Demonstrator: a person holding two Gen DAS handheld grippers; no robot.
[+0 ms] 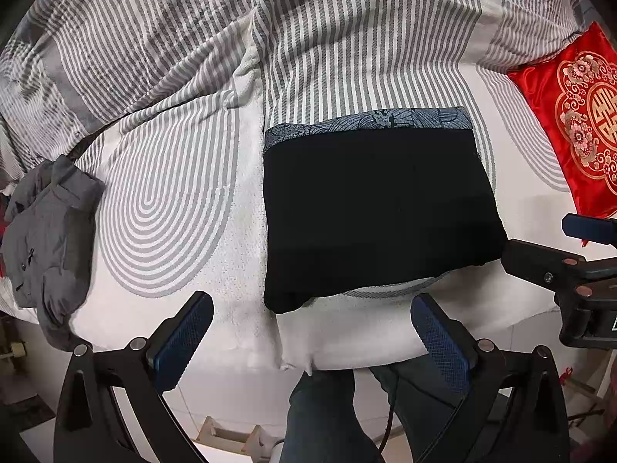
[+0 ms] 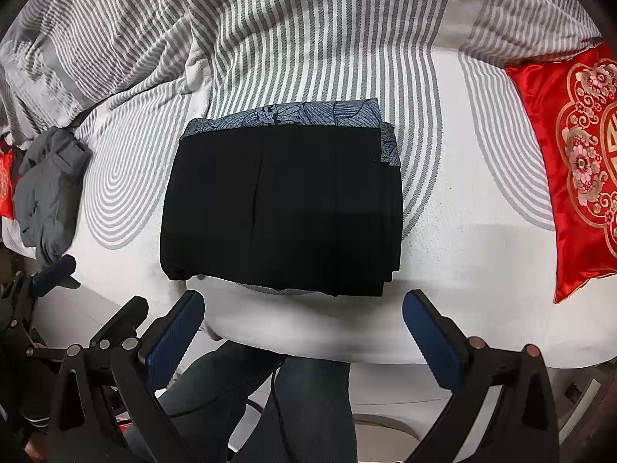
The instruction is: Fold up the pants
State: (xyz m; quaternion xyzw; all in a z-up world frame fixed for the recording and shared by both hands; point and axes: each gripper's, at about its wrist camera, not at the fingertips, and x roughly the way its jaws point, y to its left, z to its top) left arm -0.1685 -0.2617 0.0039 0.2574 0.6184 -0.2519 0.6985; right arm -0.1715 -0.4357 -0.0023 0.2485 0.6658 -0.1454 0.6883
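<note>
Pants [image 1: 381, 212] lie folded on the striped bed [image 1: 173, 200], and the left gripper [image 1: 312, 341] hangs wide open and empty near them. From the right, the right gripper [image 2: 304, 332] gapes empty too, beside a red pillow [image 2: 578, 177].

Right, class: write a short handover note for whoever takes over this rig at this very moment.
Left gripper: open, empty, hovering at the bed's near edge, off the cloth.
Right gripper: open, empty, likewise clear of the pants.
Pants: folded into a compact black rectangle on the bed, patterned band along the far edge.
Done: the folding looks complete.
Left: probably nothing, or at most squaring the layers at the right edge.
Nearby: grey garment to the left, red cushion to the right.
</note>
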